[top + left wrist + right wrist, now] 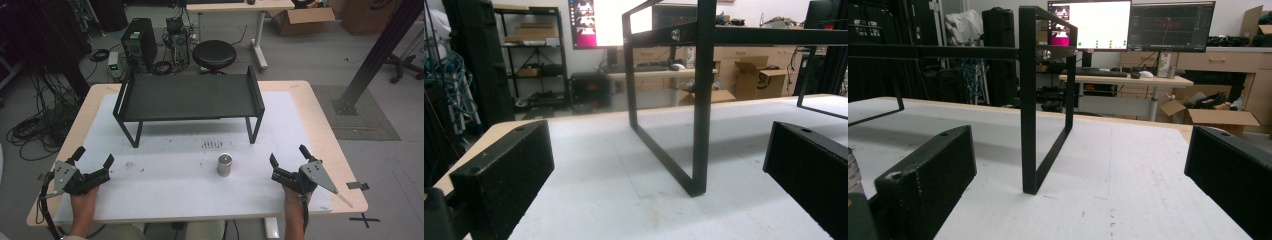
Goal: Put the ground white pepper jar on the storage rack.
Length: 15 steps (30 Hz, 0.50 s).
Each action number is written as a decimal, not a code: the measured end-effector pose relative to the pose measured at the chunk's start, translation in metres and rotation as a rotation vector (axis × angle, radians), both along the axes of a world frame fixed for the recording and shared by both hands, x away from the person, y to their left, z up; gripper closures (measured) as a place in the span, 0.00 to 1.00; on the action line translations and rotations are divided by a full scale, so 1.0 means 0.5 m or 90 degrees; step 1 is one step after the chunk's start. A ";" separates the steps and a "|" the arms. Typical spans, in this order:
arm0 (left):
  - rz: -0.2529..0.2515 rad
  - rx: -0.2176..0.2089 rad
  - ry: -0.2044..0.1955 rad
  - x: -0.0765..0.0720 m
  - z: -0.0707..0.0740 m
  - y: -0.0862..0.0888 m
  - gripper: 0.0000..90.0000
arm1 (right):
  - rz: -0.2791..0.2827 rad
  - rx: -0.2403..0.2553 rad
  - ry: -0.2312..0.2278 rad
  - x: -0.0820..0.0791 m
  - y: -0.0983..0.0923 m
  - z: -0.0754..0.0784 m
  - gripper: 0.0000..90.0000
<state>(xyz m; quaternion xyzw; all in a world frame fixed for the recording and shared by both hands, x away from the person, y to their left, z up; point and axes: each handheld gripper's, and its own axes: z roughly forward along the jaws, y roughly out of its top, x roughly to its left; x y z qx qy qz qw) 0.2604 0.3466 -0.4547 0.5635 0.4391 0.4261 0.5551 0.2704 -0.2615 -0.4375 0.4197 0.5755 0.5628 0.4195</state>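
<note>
A small silver metal cylinder (224,165) stands upright on the white mat (170,185), in front of a low black metal rack (187,97) whose shelf is bare. My left gripper (95,155) rests at the mat's near left, open, with nothing between its jaws. My right gripper (287,154) is at the near right, also open and holding nothing, with the cylinder about a hand's width to its left. In the left gripper view the gripper (656,142) faces a rack leg (701,100). In the right gripper view the gripper (1080,145) faces another leg (1028,110), and the cylinder's edge (852,170) shows at far left.
The wooden table (320,125) edges the mat. Beyond it on the floor are a black stool (214,55), a computer tower (139,42), cables (35,125) and a cardboard box (300,20). A slanted black post (380,50) stands at the right.
</note>
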 end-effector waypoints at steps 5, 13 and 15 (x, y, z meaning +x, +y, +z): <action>0.000 0.000 0.001 0.000 0.000 0.000 0.00 | 0.005 0.002 0.000 -0.001 0.003 0.008 0.00; 0.000 -0.001 0.001 0.000 0.000 0.000 0.00 | 0.027 0.000 -0.001 -0.007 0.018 0.036 0.00; 0.000 -0.001 0.001 0.000 0.000 0.000 0.00 | 0.033 0.006 -0.002 -0.009 0.023 0.041 0.00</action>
